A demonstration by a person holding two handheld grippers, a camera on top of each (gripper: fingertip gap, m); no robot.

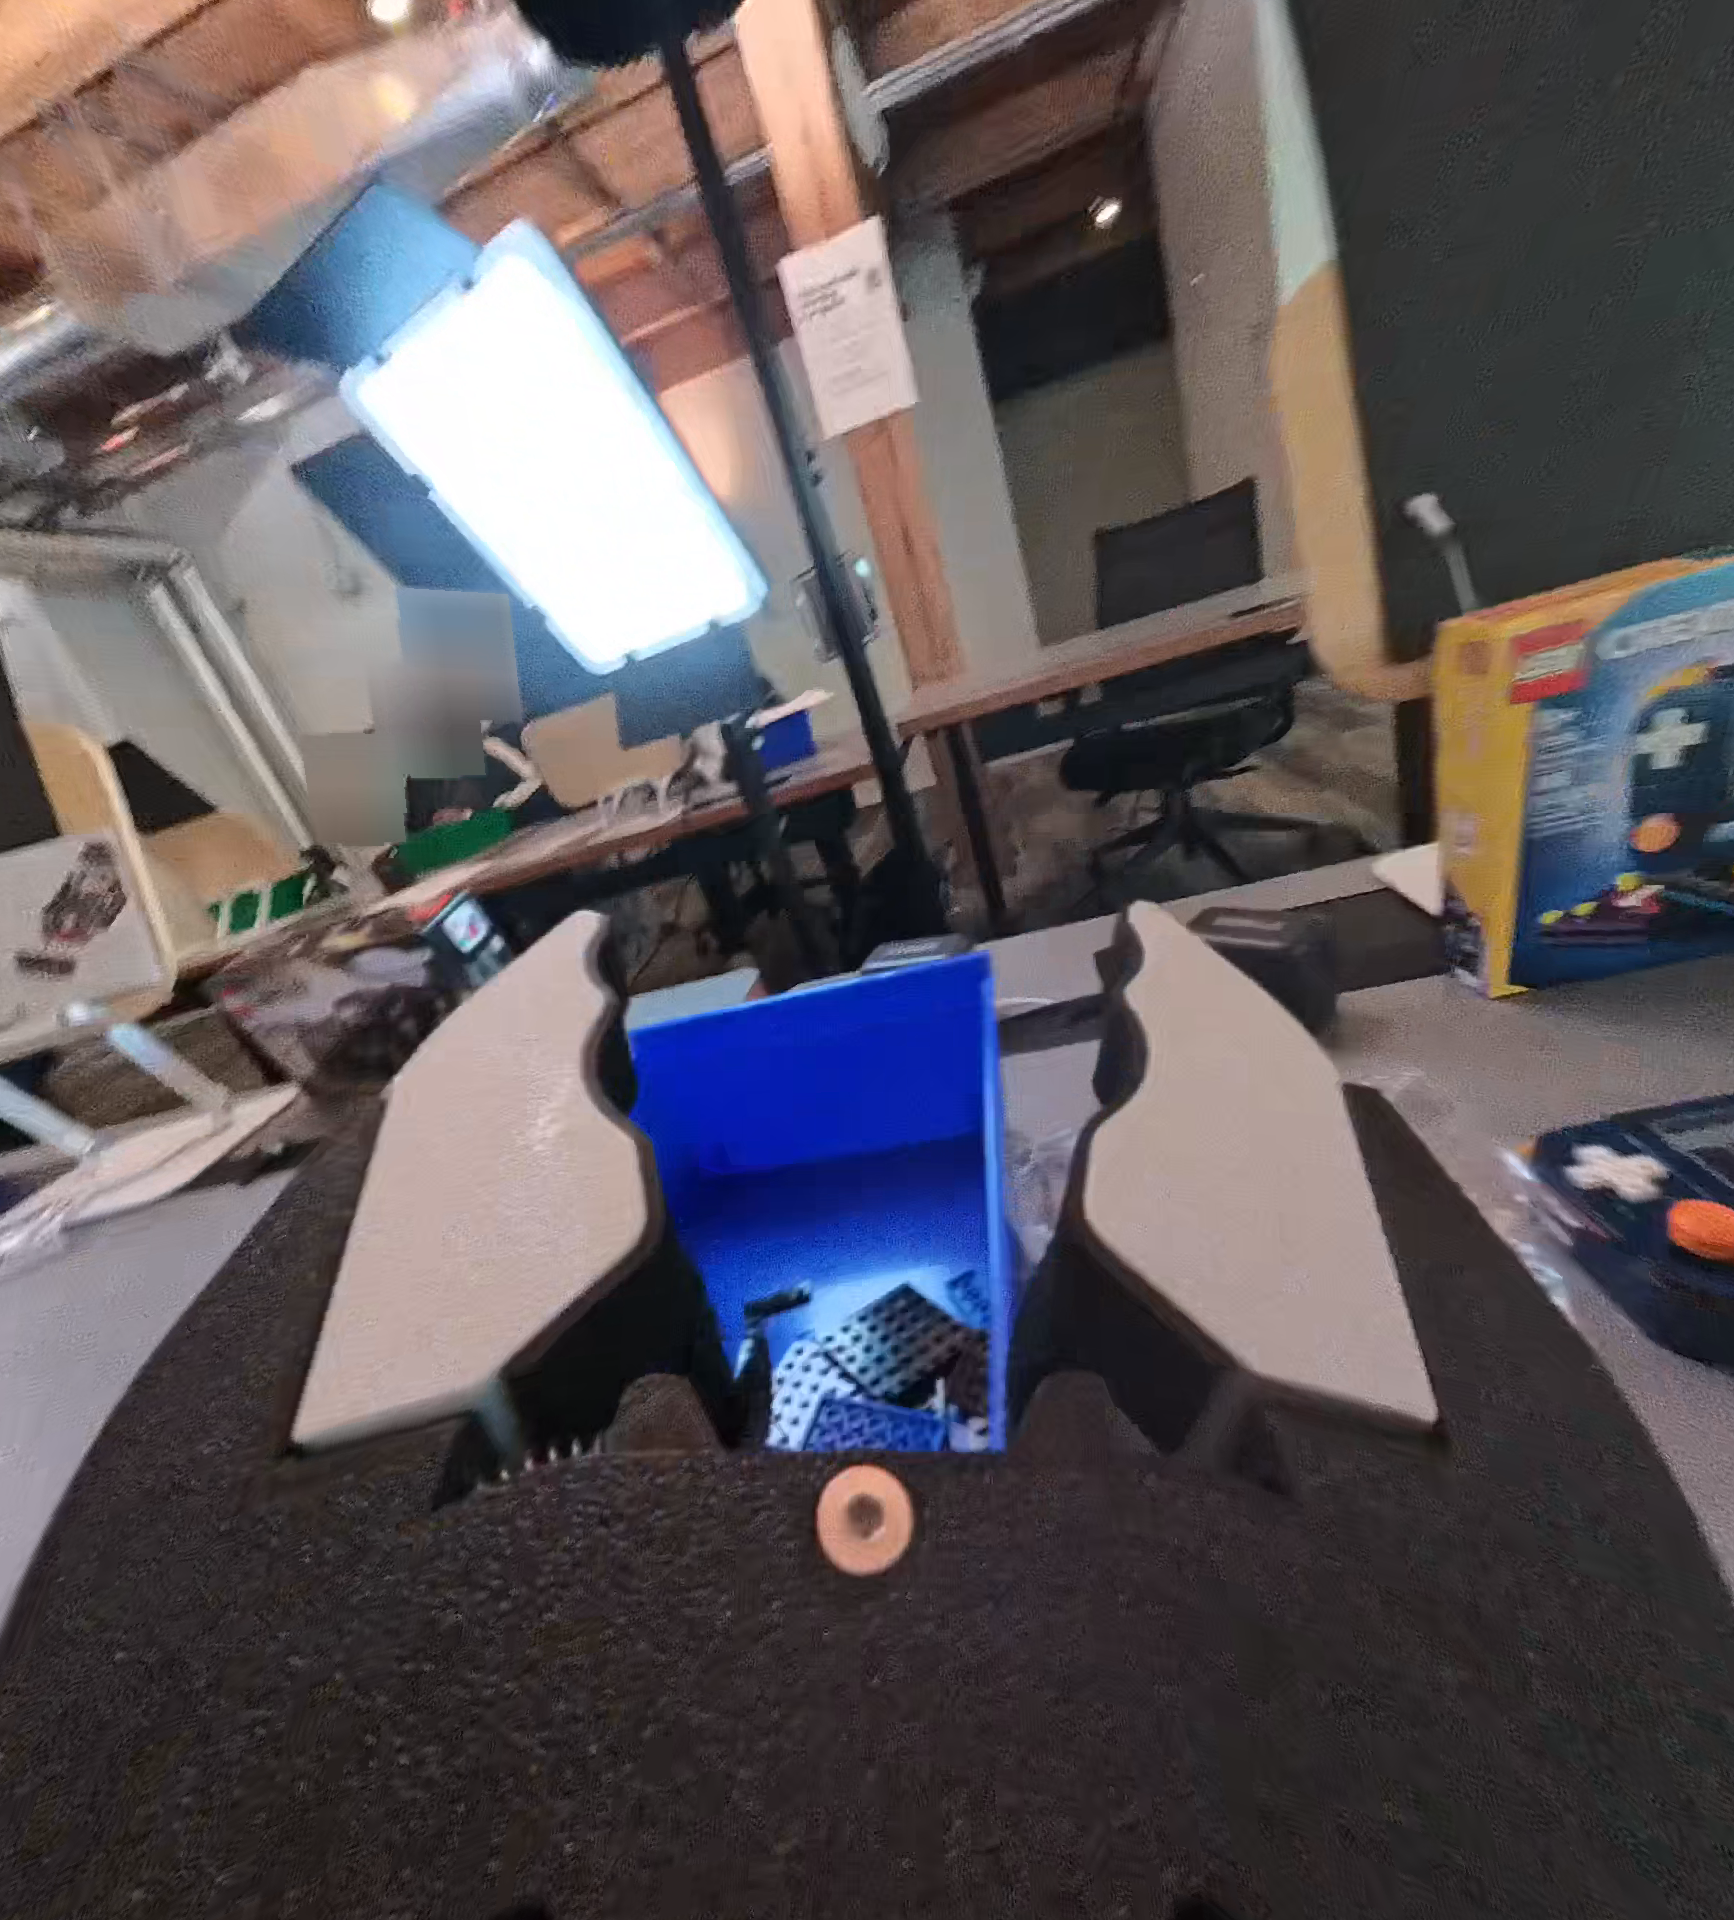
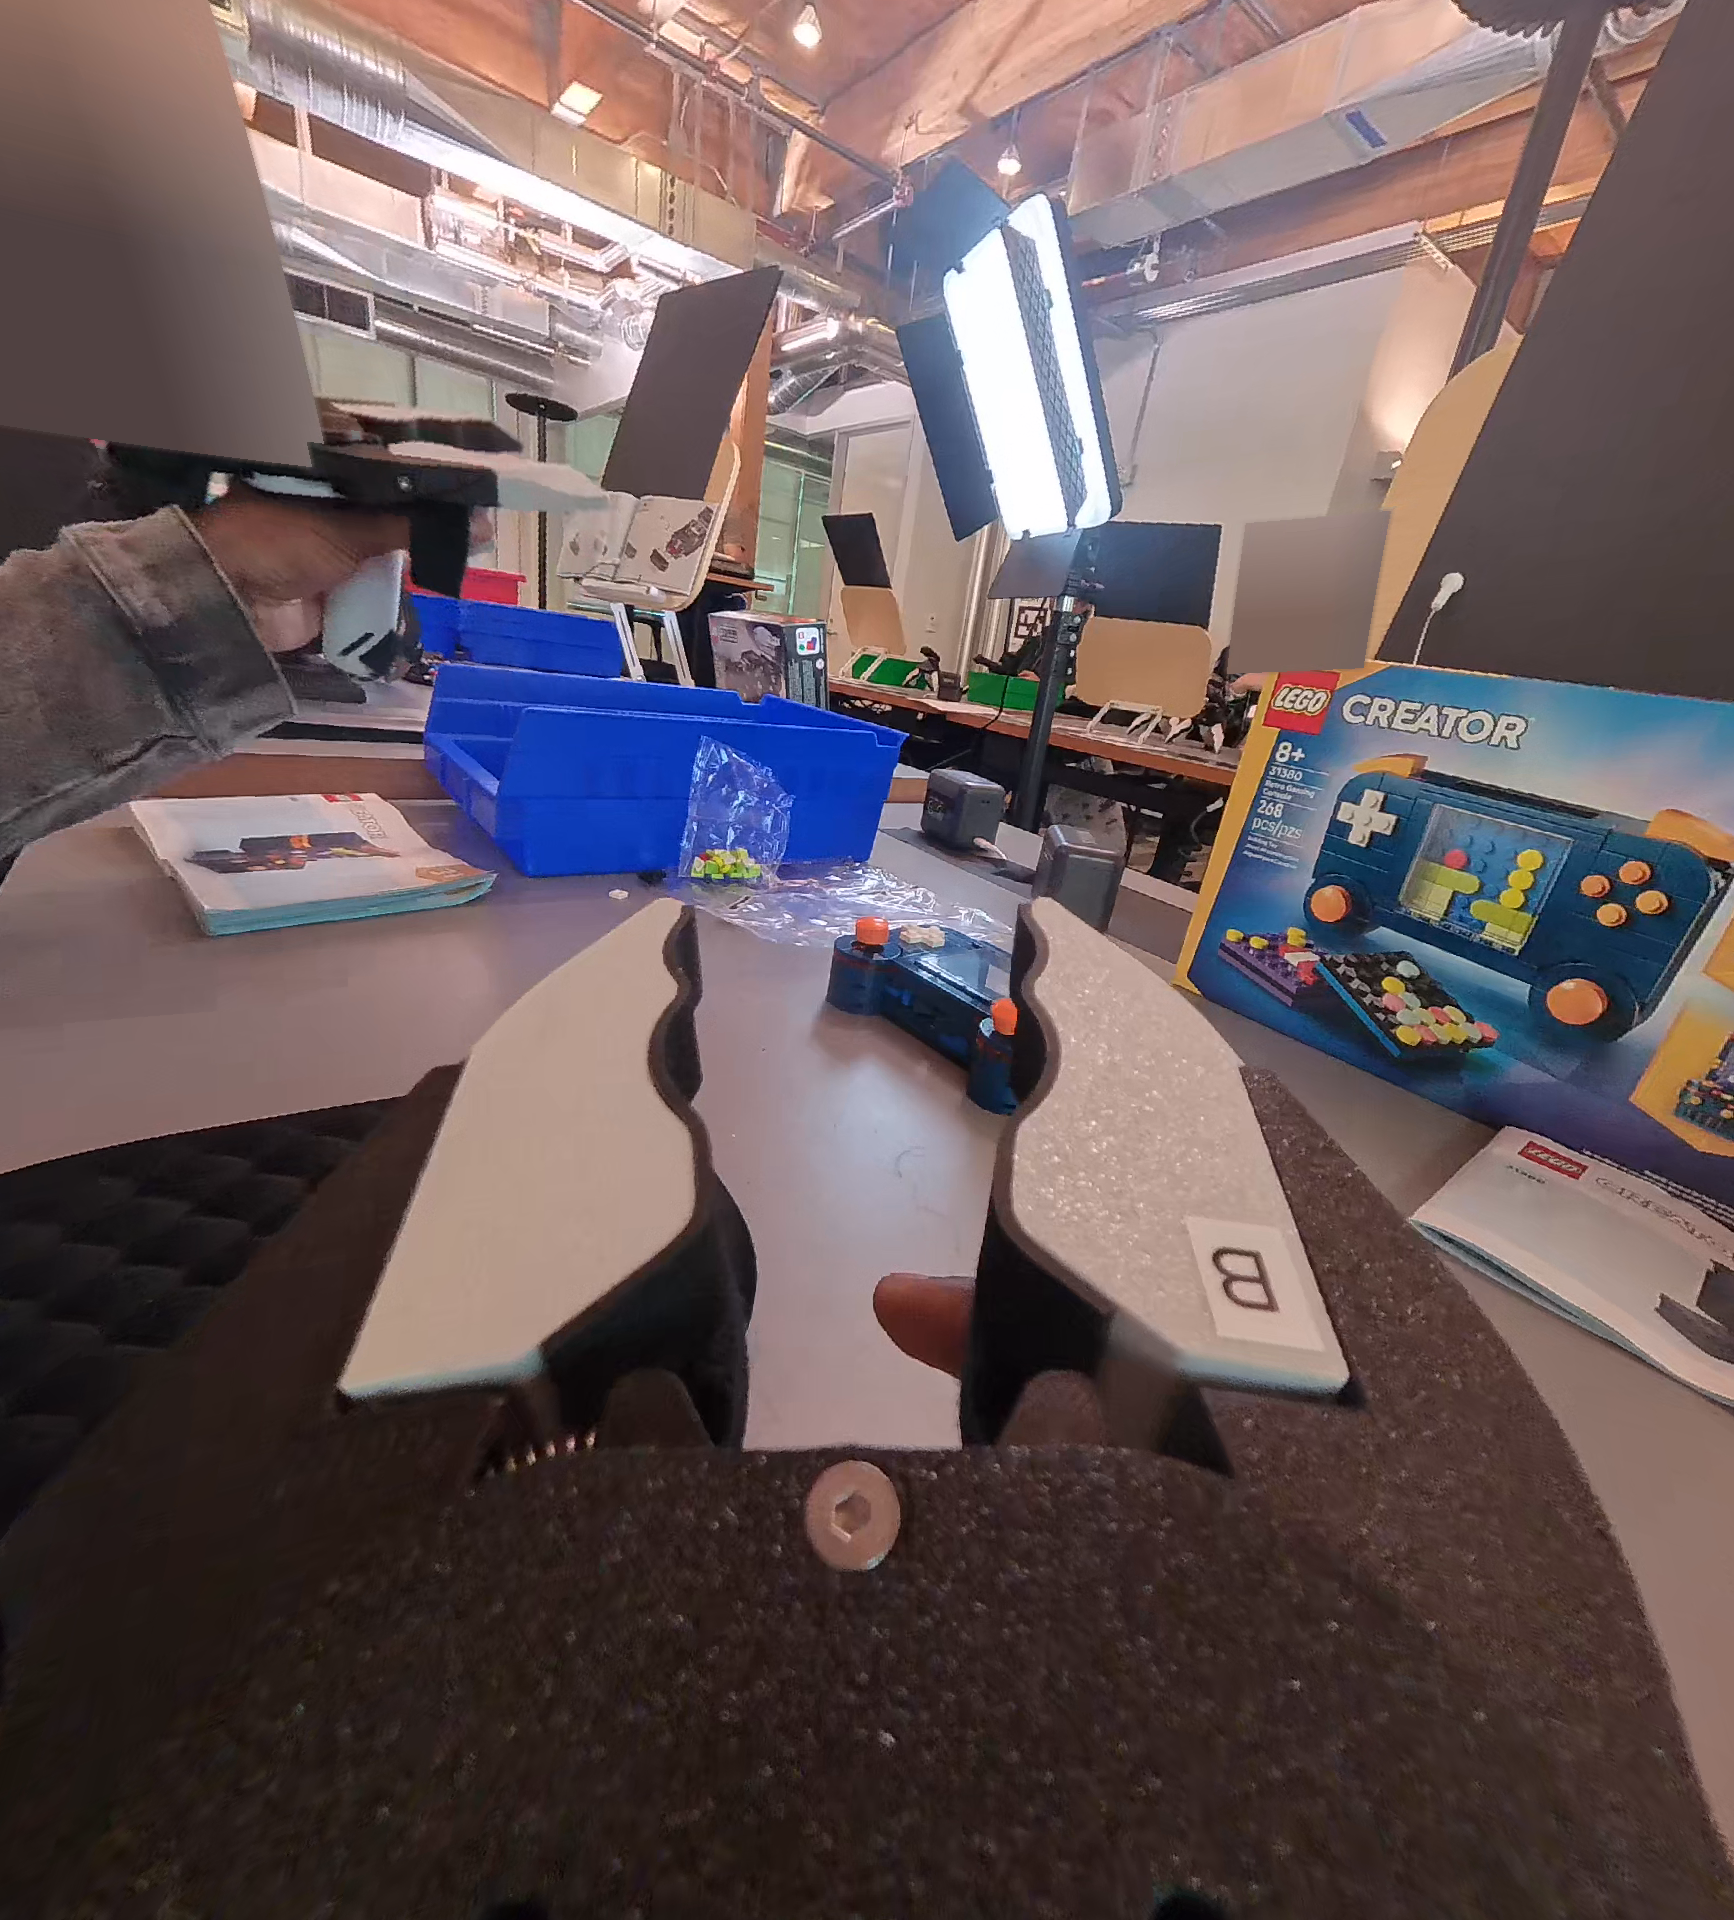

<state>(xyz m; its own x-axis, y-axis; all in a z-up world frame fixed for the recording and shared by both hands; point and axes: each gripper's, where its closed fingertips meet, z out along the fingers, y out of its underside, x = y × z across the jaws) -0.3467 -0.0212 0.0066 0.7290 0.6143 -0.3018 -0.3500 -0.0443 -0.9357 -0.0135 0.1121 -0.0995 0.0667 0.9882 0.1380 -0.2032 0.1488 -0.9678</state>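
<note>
Grey surface (image 2: 219, 1018), two open tools, a blue bin and a half-built brick console.

Grey runs under everything we see, and the toy set box (image 2: 1528, 894) stands largest on it, at the far right. Next comes the blue bin (image 2: 655, 790) at the far left, its long axis running away from us; our left tool (image 1: 858, 1039) hangs above it, jaws spread wide and gripping nothing, looking down on dark loose plates (image 1: 894, 1351) at the bin's near end. Instruction booklets lie left (image 2: 312, 862) and right (image 2: 1621, 1278). Our right tool (image 2: 852, 997) sits low over the surface, jaws parted and empty. The dark blue brick console (image 2: 920, 987) lies just ahead and slightly right of it, touching nothing we can tell, long axis slanting across the tool's line; this tool is the nearer. Smallest, a clear bag of yellow-green bits (image 2: 733, 821) leans against the bin.
</note>
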